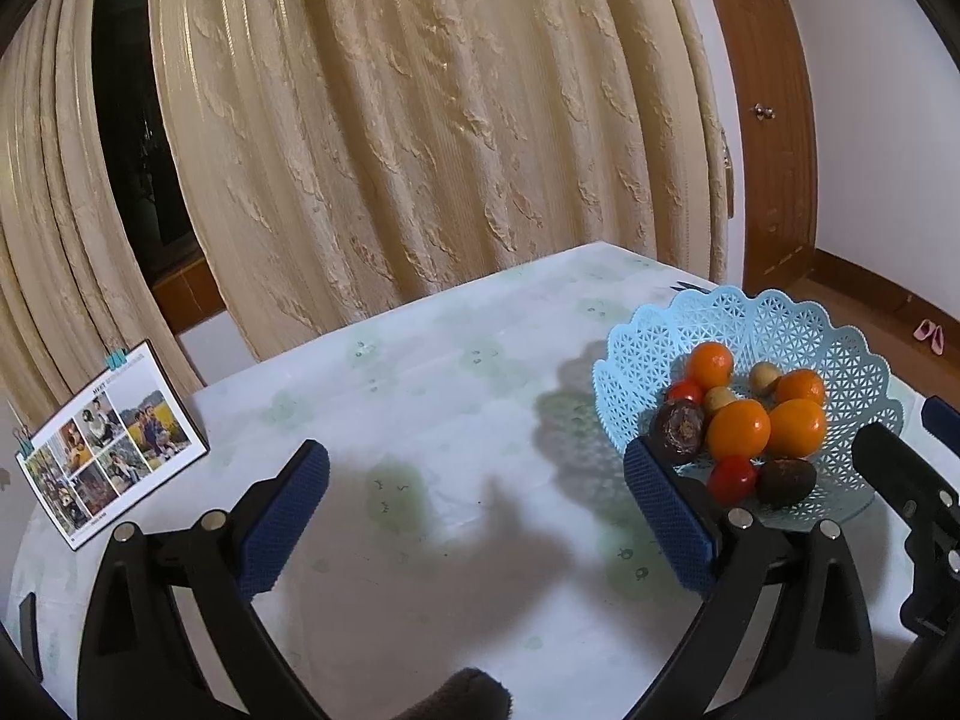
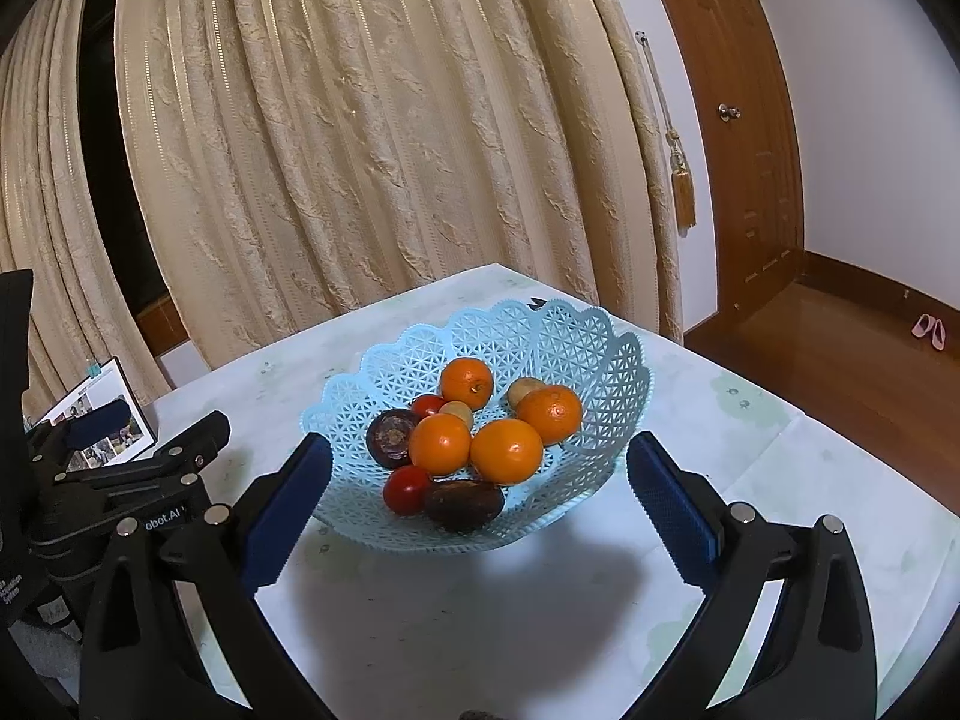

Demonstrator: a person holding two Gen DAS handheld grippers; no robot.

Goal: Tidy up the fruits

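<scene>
A light blue lattice fruit basket [image 2: 594, 360] stands on the table, seen also in the left wrist view [image 1: 648, 360]. It holds several oranges [image 2: 506, 450], two red tomatoes [image 2: 407, 489], two dark brown fruits [image 2: 463, 503] and small tan fruits [image 2: 523, 390]. My right gripper [image 2: 477, 480] is open and empty, its blue pads either side of the basket's near edge. My left gripper [image 1: 477, 480] is open and empty over bare tablecloth, left of the basket. The left gripper's body also shows in the right wrist view [image 2: 120, 480].
A pale tablecloth with faint green prints [image 1: 420, 372] covers the table. A photo card [image 1: 111, 441] stands clipped at the table's left edge. Cream curtains [image 1: 390, 120] hang close behind. A wooden door [image 2: 738, 120] and floor lie right.
</scene>
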